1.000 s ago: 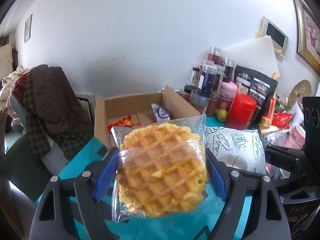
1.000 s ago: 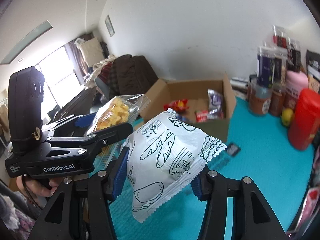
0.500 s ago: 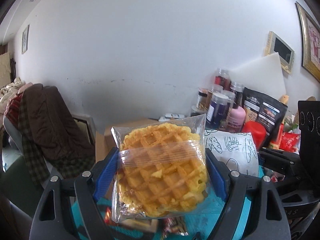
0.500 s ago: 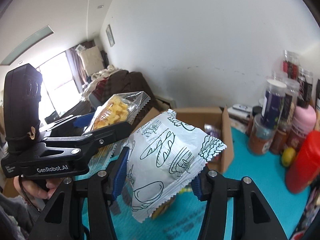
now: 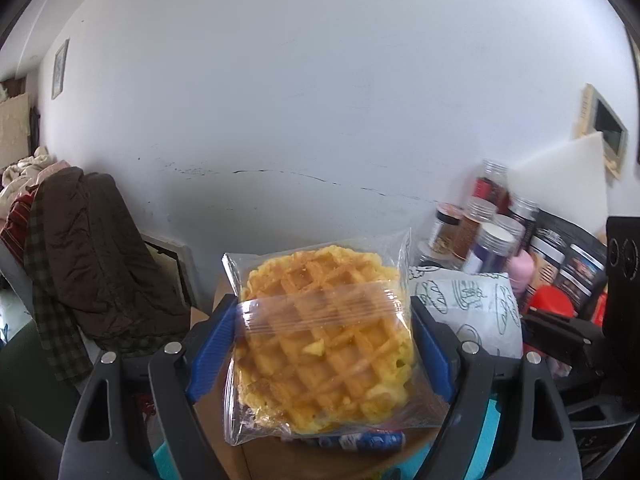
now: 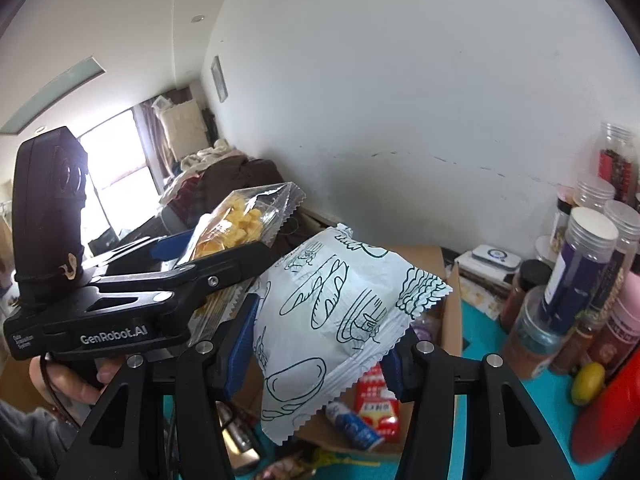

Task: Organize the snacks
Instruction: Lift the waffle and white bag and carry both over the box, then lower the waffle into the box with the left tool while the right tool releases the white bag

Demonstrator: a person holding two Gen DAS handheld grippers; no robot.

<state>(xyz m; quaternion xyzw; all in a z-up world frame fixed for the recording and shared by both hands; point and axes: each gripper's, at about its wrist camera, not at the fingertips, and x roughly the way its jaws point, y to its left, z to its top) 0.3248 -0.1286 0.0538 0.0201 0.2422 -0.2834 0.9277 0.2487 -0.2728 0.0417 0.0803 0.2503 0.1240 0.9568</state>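
My left gripper (image 5: pixel 324 344) clamps a bagged waffle (image 5: pixel 324 340), held above the open cardboard box (image 6: pixel 436 276). My right gripper (image 6: pixel 320 344) pinches the white bread packet (image 6: pixel 336 320) just beside it, over the same box, where small snack packs (image 6: pixel 376 404) lie. Jars (image 6: pixel 580 264) crowd the teal tabletop's (image 6: pixel 532 400) right edge.
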